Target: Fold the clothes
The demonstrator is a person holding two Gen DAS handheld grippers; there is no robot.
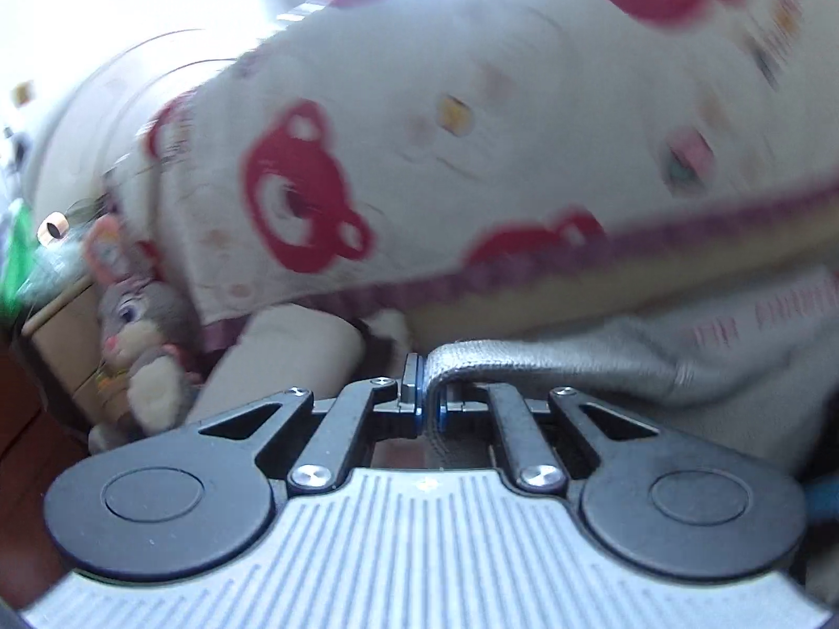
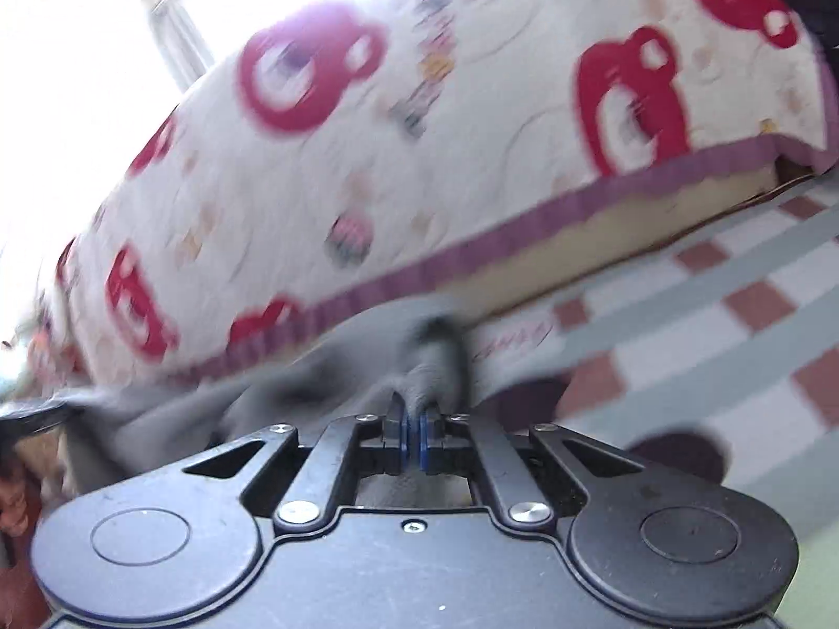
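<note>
While both jaws pinch the grey garment (image 1: 603, 361), it hangs bunched beside the bear-print mattress (image 1: 472, 131). Left gripper (image 1: 431, 398) and right gripper (image 2: 413, 432) grip separate edges. No finished fold shows; how far folding stands, I cannot tell.

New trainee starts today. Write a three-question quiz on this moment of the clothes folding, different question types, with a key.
1. True or false: the left gripper is shut on a hem of the grey garment.
2. Multiple choice: what does the right gripper hold? A) a corner of the bear-print mattress B) a bunch of grey garment fabric C) nothing
3. Fill in: in the left wrist view, the soft toy beside the mattress is a grey ____.

Key: 1 true; 2 B; 3 rabbit.
</note>
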